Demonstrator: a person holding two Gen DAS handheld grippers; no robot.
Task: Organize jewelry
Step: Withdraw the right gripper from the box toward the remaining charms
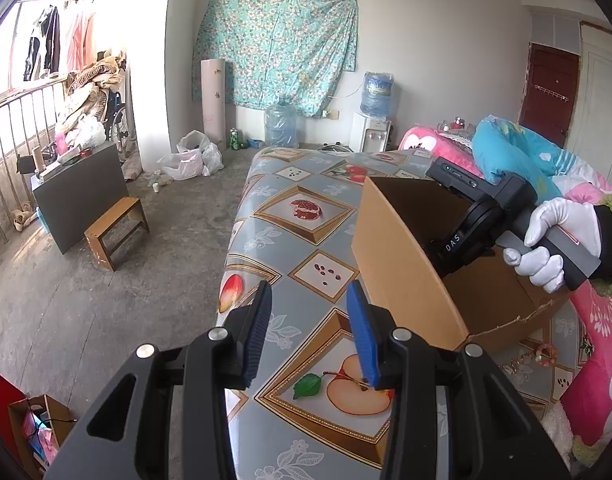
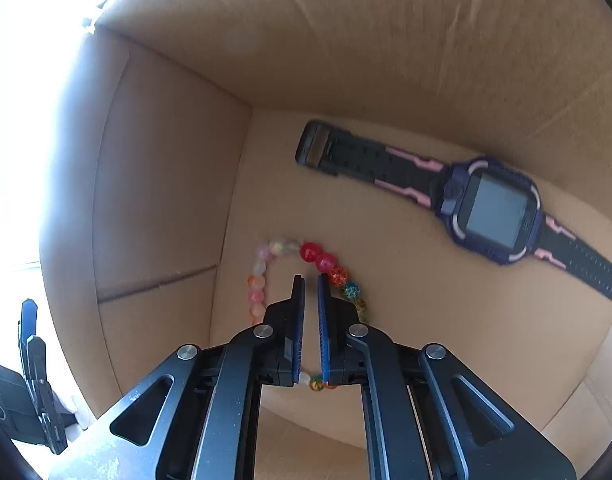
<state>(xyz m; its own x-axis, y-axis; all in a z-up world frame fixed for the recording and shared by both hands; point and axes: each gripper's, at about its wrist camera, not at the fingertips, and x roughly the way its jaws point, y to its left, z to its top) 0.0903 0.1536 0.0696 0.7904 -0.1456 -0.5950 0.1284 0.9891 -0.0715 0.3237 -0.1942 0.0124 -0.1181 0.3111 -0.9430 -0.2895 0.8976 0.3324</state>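
Jewelry on the table: from the left wrist, one small beaded piece (image 1: 542, 354) lies at four o'clock beside the cardboard box (image 1: 401, 264), blurred, probably light. Left gripper (image 1: 309, 332) gapes, empty.

From the right wrist, one bead bracelet (image 2: 325, 264), limp and light, one watch (image 2: 493, 208). Right gripper (image 2: 310, 284) nearly clenched, seemingly holding nothing.

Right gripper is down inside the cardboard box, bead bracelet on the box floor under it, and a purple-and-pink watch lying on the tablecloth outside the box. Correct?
Not quite. The watch is not on the tablecloth: the right wrist view shows it lying on the floor of the cardboard box, near the bead bracelet. The rest holds: the right gripper is inside the box, over the bracelet.
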